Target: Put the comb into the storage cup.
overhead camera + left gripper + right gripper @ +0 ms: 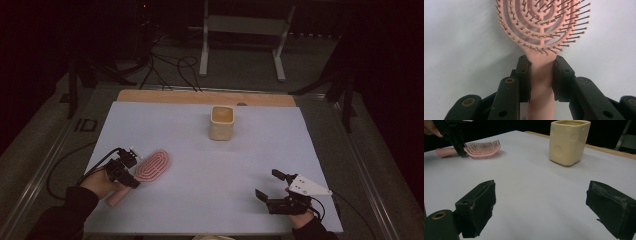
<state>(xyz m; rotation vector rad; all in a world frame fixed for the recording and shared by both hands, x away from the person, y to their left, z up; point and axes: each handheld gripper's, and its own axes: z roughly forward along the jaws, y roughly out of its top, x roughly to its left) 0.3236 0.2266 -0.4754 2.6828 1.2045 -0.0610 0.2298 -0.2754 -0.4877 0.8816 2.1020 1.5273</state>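
In the high view the left gripper sits at the near left of the white table, clamped across the neck of a pink hairbrush lying flat there, while the right gripper rests at the near right with jaws wide apart and nothing between them, and a cream cup stands upright toward the far edge. The left gripper view adds the grip itself: both pads press the pink handle just below the oval, open-slotted head, bristles up with small brown tips. The right gripper view shows the brush side-on, bristles upward, well apart from the cup.
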